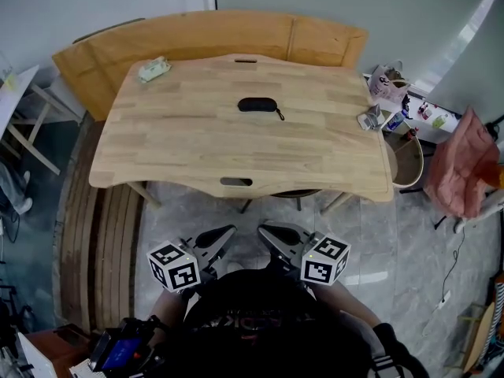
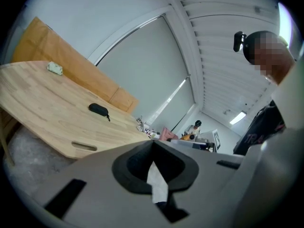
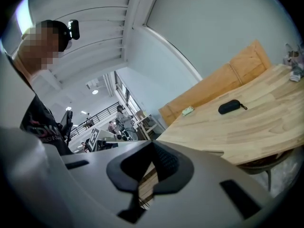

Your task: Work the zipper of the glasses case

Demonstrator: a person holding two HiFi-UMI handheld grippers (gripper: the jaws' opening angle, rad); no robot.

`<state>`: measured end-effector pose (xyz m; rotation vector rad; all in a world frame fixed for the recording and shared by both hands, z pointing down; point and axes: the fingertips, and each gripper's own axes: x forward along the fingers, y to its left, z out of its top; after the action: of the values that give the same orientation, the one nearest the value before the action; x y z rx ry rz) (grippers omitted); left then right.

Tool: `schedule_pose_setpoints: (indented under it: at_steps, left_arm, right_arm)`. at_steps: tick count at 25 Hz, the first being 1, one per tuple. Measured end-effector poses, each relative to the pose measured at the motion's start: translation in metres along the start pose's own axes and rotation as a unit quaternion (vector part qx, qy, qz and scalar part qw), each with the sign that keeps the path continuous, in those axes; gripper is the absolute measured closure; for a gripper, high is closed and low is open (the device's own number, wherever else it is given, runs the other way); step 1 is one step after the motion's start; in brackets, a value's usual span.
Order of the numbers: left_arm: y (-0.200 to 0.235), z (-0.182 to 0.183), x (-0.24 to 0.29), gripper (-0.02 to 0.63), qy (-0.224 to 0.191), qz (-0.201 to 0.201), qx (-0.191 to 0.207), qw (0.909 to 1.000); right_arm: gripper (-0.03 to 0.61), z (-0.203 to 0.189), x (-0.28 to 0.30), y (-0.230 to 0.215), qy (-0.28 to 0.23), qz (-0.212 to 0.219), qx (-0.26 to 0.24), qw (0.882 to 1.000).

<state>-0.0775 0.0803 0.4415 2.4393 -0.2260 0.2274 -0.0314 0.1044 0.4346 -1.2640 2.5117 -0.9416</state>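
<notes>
Jaws on both grippers are clenched with nothing between them: the left gripper (image 1: 224,237) and the right gripper (image 1: 272,234) sit side by side close to the person's body, short of the near edge of the wooden table (image 1: 181,136). The black glasses case (image 1: 257,105) lies flat near the table's middle, well ahead of both pairs of jaws and touched by neither (a short cord (image 1: 279,116) trails from its end on the right gripper's side). A pale green packet (image 1: 153,69) lies farther off, beyond the left jaws.
</notes>
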Motion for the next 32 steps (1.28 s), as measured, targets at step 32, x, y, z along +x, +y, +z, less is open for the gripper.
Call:
schedule_pose_setpoints:
  at_steps: [32]
  left_arm:
    - [0.003, 0.007, -0.018, 0.603, -0.022, 0.011, 0.001, 0.9997]
  right_arm:
    - [0.565, -0.005, 0.018, 0.013, 0.029, 0.022, -0.009, 0.999]
